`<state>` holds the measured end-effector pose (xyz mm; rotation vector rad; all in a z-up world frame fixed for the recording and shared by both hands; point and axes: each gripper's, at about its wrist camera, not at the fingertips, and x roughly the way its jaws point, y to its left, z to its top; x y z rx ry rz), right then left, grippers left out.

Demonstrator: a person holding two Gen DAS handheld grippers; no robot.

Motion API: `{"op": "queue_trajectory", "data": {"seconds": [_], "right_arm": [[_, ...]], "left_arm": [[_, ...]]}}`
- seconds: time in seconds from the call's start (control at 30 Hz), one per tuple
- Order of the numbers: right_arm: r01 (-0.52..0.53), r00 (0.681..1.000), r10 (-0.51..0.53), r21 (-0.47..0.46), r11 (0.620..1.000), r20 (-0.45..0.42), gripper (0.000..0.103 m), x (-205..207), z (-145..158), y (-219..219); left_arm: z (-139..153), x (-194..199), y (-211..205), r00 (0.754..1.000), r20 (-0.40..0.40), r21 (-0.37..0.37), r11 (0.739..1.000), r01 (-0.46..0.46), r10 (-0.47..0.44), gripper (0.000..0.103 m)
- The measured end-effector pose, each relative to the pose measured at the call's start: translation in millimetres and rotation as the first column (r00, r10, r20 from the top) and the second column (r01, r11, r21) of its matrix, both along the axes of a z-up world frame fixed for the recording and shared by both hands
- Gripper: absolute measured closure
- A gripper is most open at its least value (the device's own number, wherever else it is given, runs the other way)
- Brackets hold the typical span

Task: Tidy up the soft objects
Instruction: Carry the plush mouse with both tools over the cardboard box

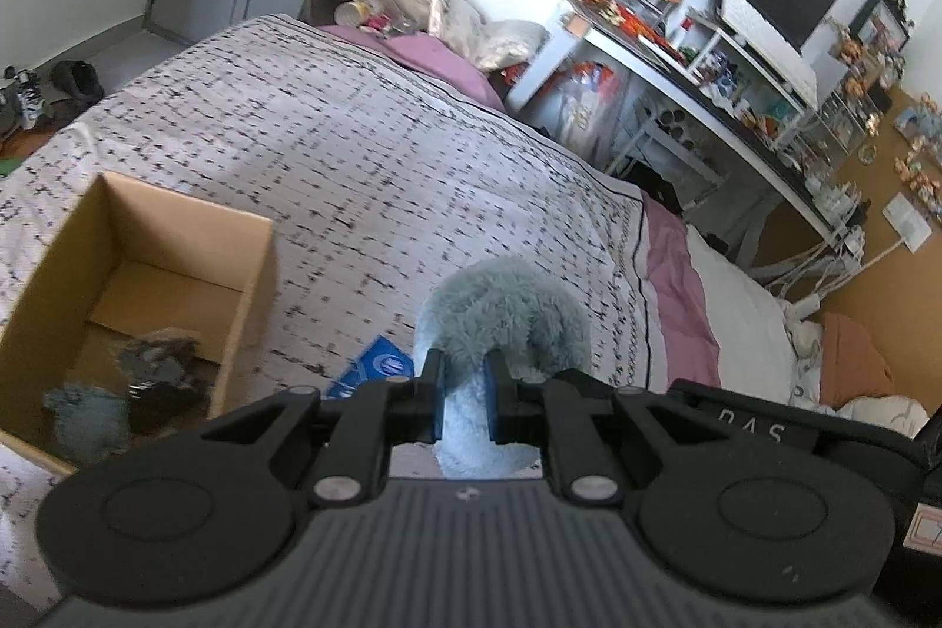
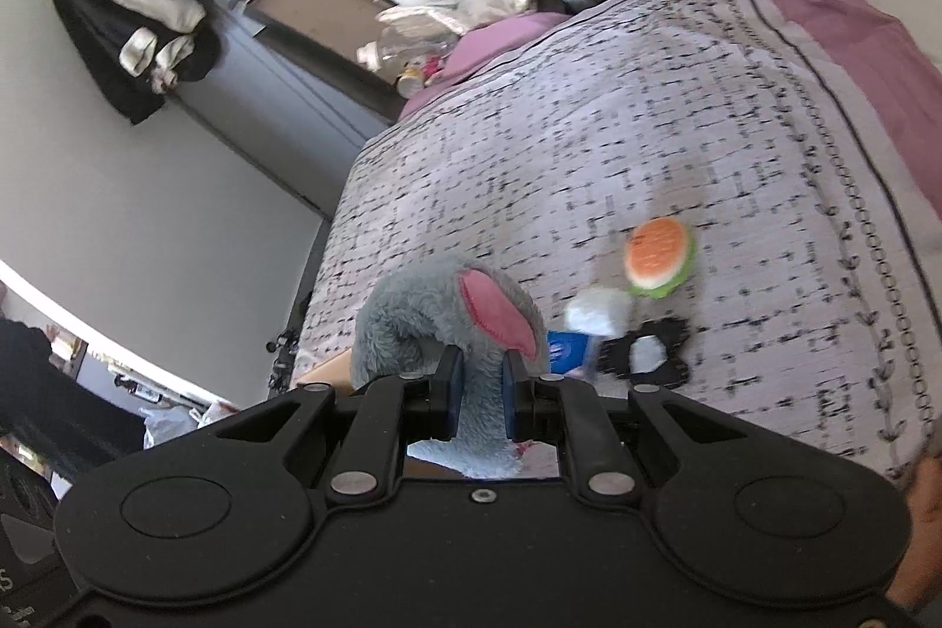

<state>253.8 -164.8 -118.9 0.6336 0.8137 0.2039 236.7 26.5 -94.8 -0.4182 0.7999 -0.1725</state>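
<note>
Fluffy grey plush (image 1: 500, 304), pink ear (image 2: 494, 313), both tongs pinching

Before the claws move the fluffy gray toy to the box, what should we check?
1. Left claw shut on the gray plush toy: ok.
2. Right claw shut on the toy beside its pink ear: ok.
3. Cardboard box open on top: ok.
4. Room left inside the box: ok, one end bare.
5. Toy lifted free of the bedspread: cannot tell.
</note>
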Motion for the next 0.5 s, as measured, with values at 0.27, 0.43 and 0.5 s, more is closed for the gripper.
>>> {"op": "queue_trajectory", "data": {"seconds": [0.27, 0.43, 0.5], "right_arm": [[-0.062, 0.998, 0.062, -0.003, 0.998, 0.009, 0.089, 9.3, 5.4, 50.7], [-0.095, 0.995, 0.095, -0.014, 0.995, 0.013, 0.089, 12.6, 8.6, 81.2], [-0.107, 0.994, 0.107, -0.014, 0.994, 0.011, 0.089, 14.6, 8.9, 91.5]], "left_arm": [[4.1, -3.4, 52.3, 0.998, 0.009, -0.01, 0.998, -0.067, 0.067, 0.091], [5.1, -3.2, 81.8, 0.995, 0.008, -0.009, 0.995, -0.099, 0.099, 0.091], [5.5, -2.6, 92.8, 0.994, 0.006, -0.012, 0.994, -0.11, 0.11, 0.091]]}}
